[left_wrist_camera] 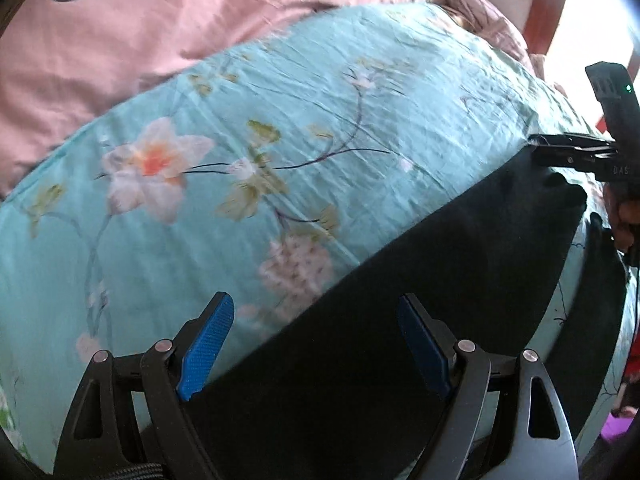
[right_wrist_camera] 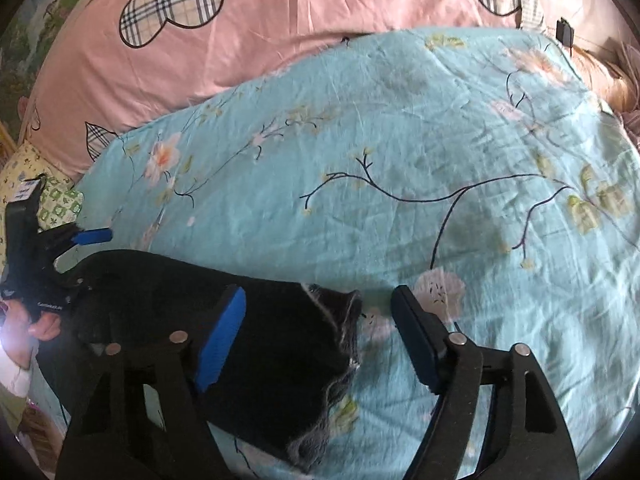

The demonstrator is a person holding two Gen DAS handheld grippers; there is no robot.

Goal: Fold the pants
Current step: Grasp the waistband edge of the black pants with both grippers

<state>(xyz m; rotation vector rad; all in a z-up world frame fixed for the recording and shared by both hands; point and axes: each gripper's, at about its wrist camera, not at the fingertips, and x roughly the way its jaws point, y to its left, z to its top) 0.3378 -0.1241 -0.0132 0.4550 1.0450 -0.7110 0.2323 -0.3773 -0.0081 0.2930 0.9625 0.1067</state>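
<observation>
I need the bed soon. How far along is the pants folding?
Early. The black pants lie on the blue floral sheet, no finished fold visible. Both hand-held grippers, left and right, stand open over an edge, gripping nothing. Grasping and all folding remain.

White letters "DAS" are showing on the right gripper (left_wrist_camera: 560, 151) body at the frame's right edge; other print is staying unreadable.

A turquoise floral sheet (right_wrist_camera: 400, 140) lies beside a pink quilt (right_wrist_camera: 280, 12) with plaid hearts.
</observation>
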